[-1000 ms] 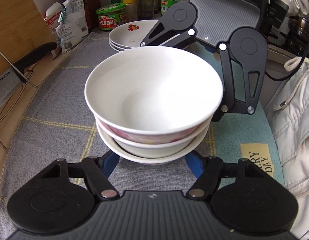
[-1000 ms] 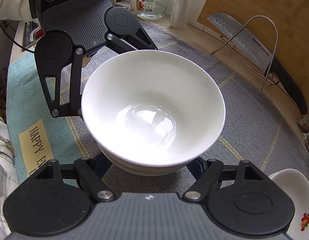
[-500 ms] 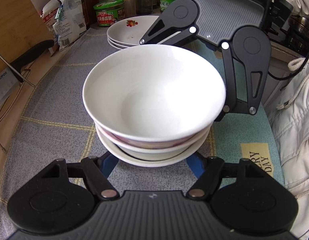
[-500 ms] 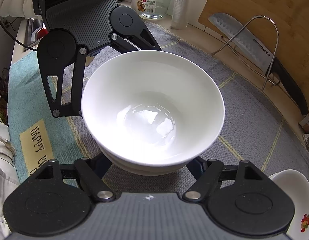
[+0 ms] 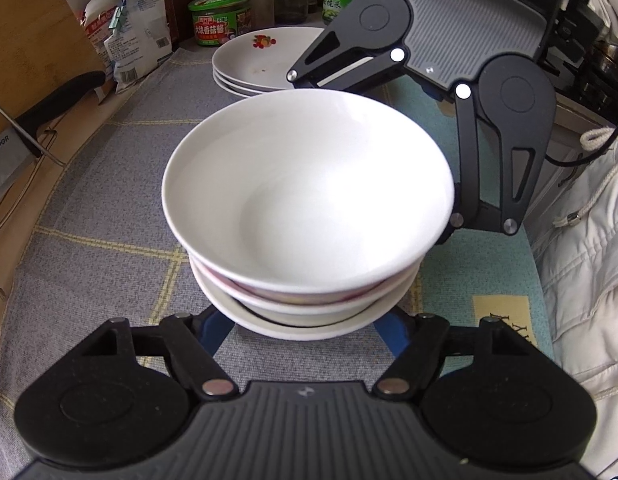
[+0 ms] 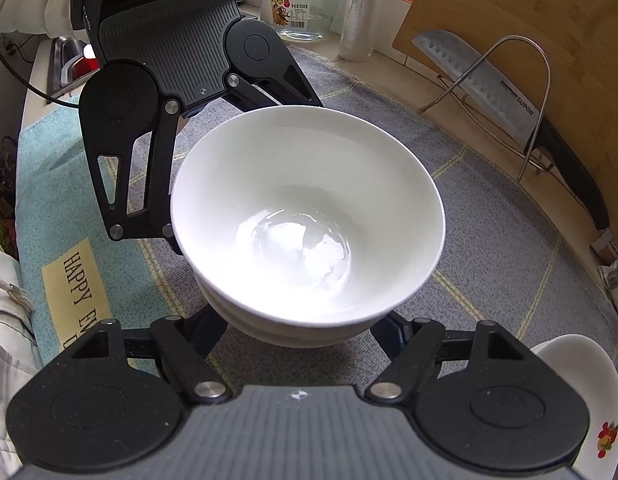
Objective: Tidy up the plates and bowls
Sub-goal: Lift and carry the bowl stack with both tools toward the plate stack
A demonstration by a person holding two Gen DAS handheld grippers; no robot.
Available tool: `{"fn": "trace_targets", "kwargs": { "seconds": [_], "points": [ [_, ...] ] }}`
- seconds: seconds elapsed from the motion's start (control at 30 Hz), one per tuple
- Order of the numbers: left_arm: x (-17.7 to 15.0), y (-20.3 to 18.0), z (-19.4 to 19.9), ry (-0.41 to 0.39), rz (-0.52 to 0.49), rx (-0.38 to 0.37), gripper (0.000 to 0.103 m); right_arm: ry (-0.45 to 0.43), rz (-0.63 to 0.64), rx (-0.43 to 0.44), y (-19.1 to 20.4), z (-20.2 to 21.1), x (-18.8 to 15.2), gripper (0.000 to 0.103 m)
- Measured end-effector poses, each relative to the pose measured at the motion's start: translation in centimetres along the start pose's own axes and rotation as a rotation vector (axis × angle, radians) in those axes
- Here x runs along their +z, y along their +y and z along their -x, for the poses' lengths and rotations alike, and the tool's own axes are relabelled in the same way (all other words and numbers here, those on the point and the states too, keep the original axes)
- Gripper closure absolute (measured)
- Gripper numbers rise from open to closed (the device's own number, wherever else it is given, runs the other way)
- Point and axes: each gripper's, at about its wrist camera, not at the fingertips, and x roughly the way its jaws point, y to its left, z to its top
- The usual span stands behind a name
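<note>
Three nested bowls form a stack [image 5: 309, 184] on the grey checked mat [image 5: 109, 240]. The top bowl is plain white and the middle one has a pink pattern. My left gripper [image 5: 305, 328] straddles the stack's base from one side, its blue fingers [image 5: 215, 330] running under the lowest bowl's rim. From the opposite side my right gripper [image 6: 301, 332] straddles the same stack [image 6: 309, 208]; its jaws are closing with the bowls between them. The bowls hide the pads of both grippers, so contact cannot be seen. A pile of flowered plates [image 5: 261, 60] sits beyond.
Jars and bottles [image 5: 221, 20] and a food bag [image 5: 137, 44] line the back. A knife on a wire rack [image 6: 489, 92] leans on a wooden board [image 6: 549, 40]. One flowered plate [image 6: 581, 400] lies close by. A person's white jacket [image 5: 581, 260] borders the blue mat [image 6: 49, 184].
The right gripper's blue fingers have drawn slightly inward beside the stack. The bowls and both hands stay where they were.
</note>
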Motion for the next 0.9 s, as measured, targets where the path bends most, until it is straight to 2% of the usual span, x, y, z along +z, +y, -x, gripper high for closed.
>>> {"fn": "trace_targets", "kwargs": {
  "seconds": [0.27, 0.5, 0.9],
  "points": [
    [0.8, -1.5, 0.6, -0.004, 0.016, 0.029, 0.028, 0.002, 0.018, 0.012, 0.2, 1.5, -0.2, 0.022],
    [2.9, -2.7, 0.9, -0.011, 0.027, 0.062, 0.028, -0.009, 0.053, 0.011, -0.5, 3.9, -0.6, 0.022],
    [9.9, -3.7, -0.9, -0.049, -0.039, 0.117, 0.028, -0.042, 0.065, -0.066, -4.2, 8.9, -3.5, 0.022]
  ]
}}
